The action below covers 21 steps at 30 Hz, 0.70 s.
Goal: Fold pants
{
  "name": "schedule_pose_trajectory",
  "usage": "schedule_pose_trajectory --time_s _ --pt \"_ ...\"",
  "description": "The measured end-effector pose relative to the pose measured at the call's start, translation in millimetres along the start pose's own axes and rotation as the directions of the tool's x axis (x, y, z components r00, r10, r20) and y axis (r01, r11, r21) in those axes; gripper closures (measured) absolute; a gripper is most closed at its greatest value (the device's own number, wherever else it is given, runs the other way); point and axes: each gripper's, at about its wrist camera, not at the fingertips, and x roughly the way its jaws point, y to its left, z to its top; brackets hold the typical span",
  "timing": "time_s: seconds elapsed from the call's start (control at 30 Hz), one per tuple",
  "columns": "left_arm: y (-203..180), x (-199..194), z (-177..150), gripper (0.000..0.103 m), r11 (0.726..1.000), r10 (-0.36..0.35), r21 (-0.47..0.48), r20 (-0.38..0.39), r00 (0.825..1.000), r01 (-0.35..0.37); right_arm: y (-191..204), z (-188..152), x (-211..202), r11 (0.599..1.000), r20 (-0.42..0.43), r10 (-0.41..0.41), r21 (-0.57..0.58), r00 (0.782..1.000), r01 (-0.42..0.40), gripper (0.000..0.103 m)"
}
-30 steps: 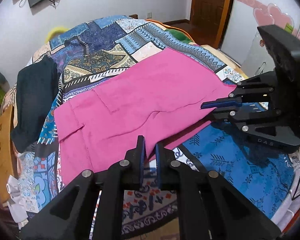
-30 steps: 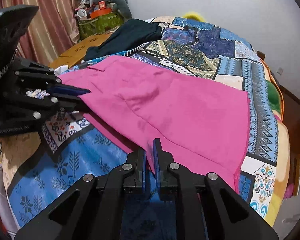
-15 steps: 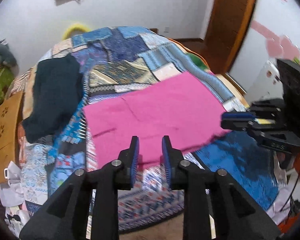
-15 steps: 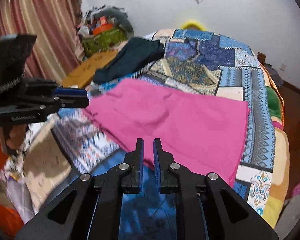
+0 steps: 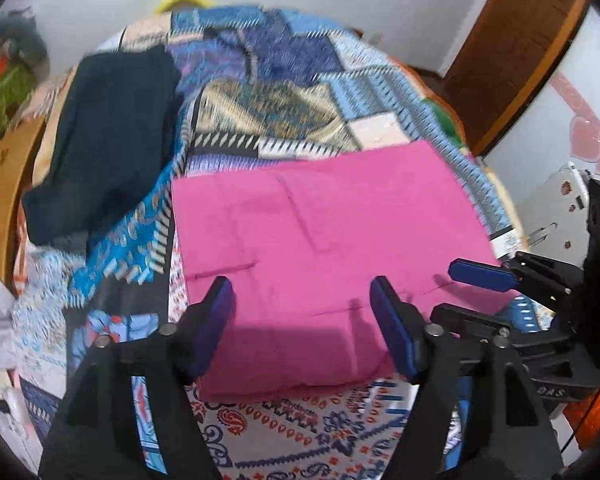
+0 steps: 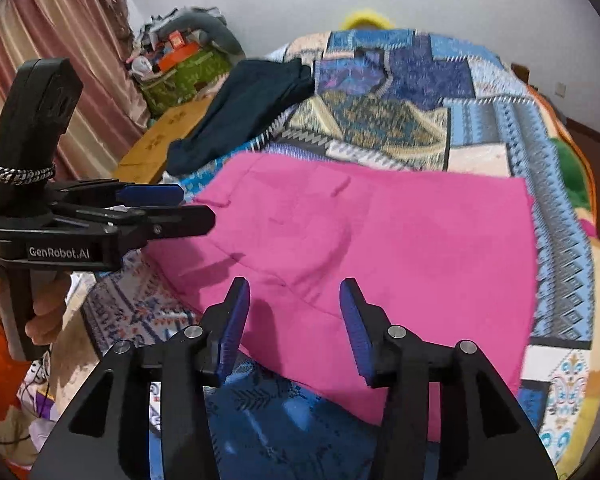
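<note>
The pink pants (image 5: pixel 324 248) lie folded flat in a rectangle on the patterned bed quilt (image 5: pixel 284 92); they also show in the right wrist view (image 6: pixel 380 248). My left gripper (image 5: pixel 302 304) is open and empty, held above the near edge of the pants. My right gripper (image 6: pixel 294 308) is open and empty, above the near edge further right. The right gripper appears at the right of the left wrist view (image 5: pixel 480 280), and the left gripper at the left of the right wrist view (image 6: pixel 160 208).
A dark garment (image 5: pixel 108 136) lies on the quilt's far left, also in the right wrist view (image 6: pixel 244 108). A wooden bedside surface (image 6: pixel 160 140) and a cluttered green box (image 6: pixel 180 72) stand by the curtain. A wooden door (image 5: pixel 516 48) is at back right.
Both grippers have opened wide and let go of the pants, and they have pulled back and up. The pants now lie flat and folded on the quilt.
</note>
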Motion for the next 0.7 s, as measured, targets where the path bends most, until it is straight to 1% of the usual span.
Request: schedule_pose_trajectory --time_s 0.1,0.13,0.2,0.27,0.33,0.43,0.47,0.5,0.6,0.7 --pt "3.6 17.7 -10.5 0.032 0.999 0.034 0.017 -0.052 0.998 -0.033 -7.6 -10.5 16.7 1.000 -0.070 0.013 0.026 0.997 -0.012 0.060" --pt "4.0 19.8 -14.6 0.031 0.998 0.058 0.037 -0.048 0.997 -0.056 -10.4 -13.7 18.6 0.999 -0.079 0.022 0.032 0.997 -0.020 0.060" --pt "4.3 17.6 -19.2 0.025 0.994 0.083 0.072 -0.036 0.996 -0.080 -15.5 -19.7 14.4 0.999 -0.063 0.031 0.035 0.998 -0.028 0.060" --pt "8.9 13.3 -22.8 0.018 0.992 0.099 0.077 -0.029 0.995 -0.097 -22.5 -21.7 7.7 0.999 -0.072 0.017 0.047 0.997 -0.014 0.060" --pt "17.4 12.5 -25.5 0.017 0.994 0.090 0.061 -0.037 0.995 -0.087 -29.4 -25.6 3.2 0.998 -0.074 -0.001 0.059 0.997 0.005 0.060" --pt "32.7 9.2 -30.1 0.016 0.998 0.056 0.007 -0.043 0.998 -0.055 -45.1 -36.2 -6.5 0.996 -0.070 -0.032 0.077 0.997 0.038 0.060" --pt "36.0 8.2 -30.9 0.015 0.998 0.066 -0.002 -0.043 0.997 -0.067 -48.0 -38.1 -9.5 0.995 -0.070 -0.043 0.085 0.997 0.048 0.060" --pt "38.8 6.1 -33.0 0.012 0.997 0.076 -0.003 -0.041 0.996 -0.076 -51.2 -39.8 -12.0 0.994 -0.069 -0.047 0.093 0.996 0.054 0.060" --pt "43.7 0.9 -39.6 0.012 0.998 0.067 -0.007 -0.031 0.997 -0.068 -60.6 -49.9 -24.0 0.991 -0.071 -0.080 0.103 0.994 0.087 0.060" --pt "41.9 -3.2 -43.5 0.012 0.996 0.086 -0.002 -0.022 0.996 -0.087 -65.4 -56.9 -33.4 0.987 -0.063 -0.112 0.106 0.992 0.118 0.060"
